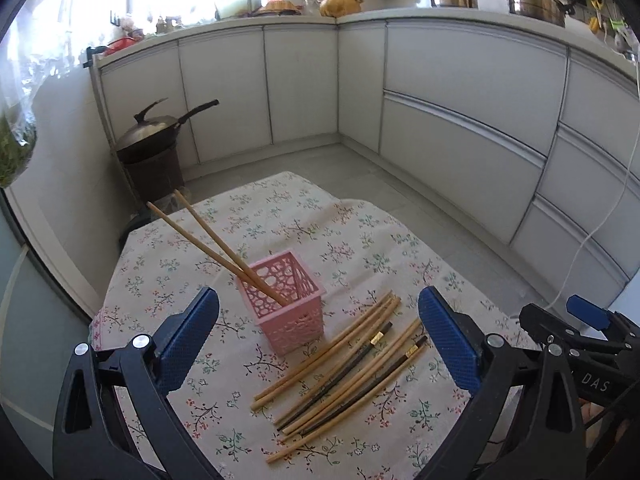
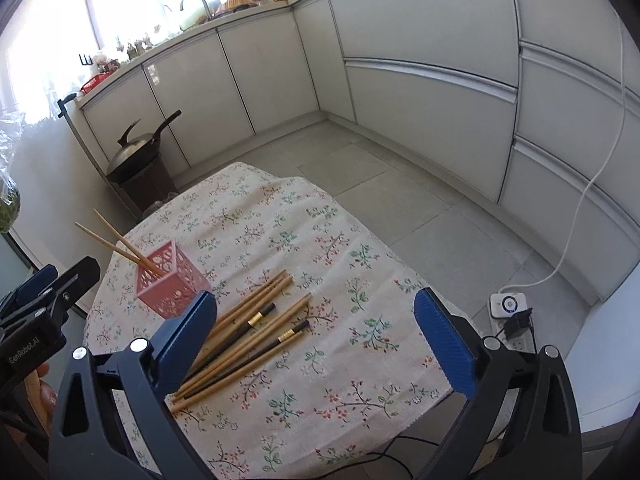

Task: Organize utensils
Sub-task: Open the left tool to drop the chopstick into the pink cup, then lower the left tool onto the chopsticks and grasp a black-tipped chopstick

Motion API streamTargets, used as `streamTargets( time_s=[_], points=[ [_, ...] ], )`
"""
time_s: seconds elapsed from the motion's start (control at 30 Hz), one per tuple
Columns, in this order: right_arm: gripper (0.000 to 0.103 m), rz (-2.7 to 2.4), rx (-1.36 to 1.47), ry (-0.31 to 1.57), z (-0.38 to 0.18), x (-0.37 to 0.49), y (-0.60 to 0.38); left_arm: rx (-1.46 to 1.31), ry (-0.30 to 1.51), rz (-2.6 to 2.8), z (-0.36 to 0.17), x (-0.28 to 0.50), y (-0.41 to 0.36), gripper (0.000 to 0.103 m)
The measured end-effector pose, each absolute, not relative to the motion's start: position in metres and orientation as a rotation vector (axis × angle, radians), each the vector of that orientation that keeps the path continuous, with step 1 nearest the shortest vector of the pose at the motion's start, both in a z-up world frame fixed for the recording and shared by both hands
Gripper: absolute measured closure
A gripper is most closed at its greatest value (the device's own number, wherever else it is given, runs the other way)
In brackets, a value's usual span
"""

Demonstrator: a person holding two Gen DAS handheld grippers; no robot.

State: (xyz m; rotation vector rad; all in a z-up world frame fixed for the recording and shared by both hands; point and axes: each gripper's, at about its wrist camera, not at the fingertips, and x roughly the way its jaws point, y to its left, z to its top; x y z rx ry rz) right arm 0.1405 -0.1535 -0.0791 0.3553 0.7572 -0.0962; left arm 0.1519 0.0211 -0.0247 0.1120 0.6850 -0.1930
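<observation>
A pink lattice basket (image 1: 286, 304) (image 2: 170, 282) stands on the floral tablecloth (image 1: 360, 240) (image 2: 280, 220) with two wooden chopsticks (image 1: 208, 240) (image 2: 120, 244) leaning out of it to the left. Several loose chopsticks (image 1: 344, 364) (image 2: 248, 332), wooden and two dark ones with gold bands, lie in a pile right of the basket. My left gripper (image 1: 320, 340) is open and empty above the basket and pile. My right gripper (image 2: 316, 340) is open and empty above the pile's right side; it also shows in the left wrist view (image 1: 588, 320).
A covered wok (image 1: 152, 132) (image 2: 136, 152) sits on a dark stand beyond the table's far left corner. White cabinets (image 1: 460, 100) line the back and right. A power strip (image 2: 508, 308) with a white cable lies on the floor right of the table.
</observation>
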Motion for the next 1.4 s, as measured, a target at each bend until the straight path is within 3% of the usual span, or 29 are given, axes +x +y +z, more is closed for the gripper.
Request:
streamTargets(
  time_s=[0.43, 0.63, 0.77, 0.97, 1.4],
  points=[
    [0.007, -0.197, 0.467, 0.852, -0.149, 0.114, -0.225, 0.119, 1.250, -0.604, -0.126, 0.206, -0.058, 0.009],
    [0.007, -0.175, 0.537, 0.824, -0.151, 0.110, -0.240, 0.088, 1.394, -0.651, -0.159, 0.234, -0.080, 0.029],
    [0.007, -0.175, 0.583, 0.832, -0.156, 0.113, -0.245, 0.163, 1.424, -0.641, -0.173, 0.238, -0.091, 0.049],
    [0.007, -0.165, 0.588, 0.849, -0.160, 0.116, -0.244, 0.178, 1.404, -0.610, -0.179, 0.251, -0.101, 0.067],
    [0.007, -0.172, 0.612, 0.878, -0.166, 0.118, -0.247, 0.198, 1.393, -0.469, -0.189, 0.272, -0.088, 0.080]
  ],
)
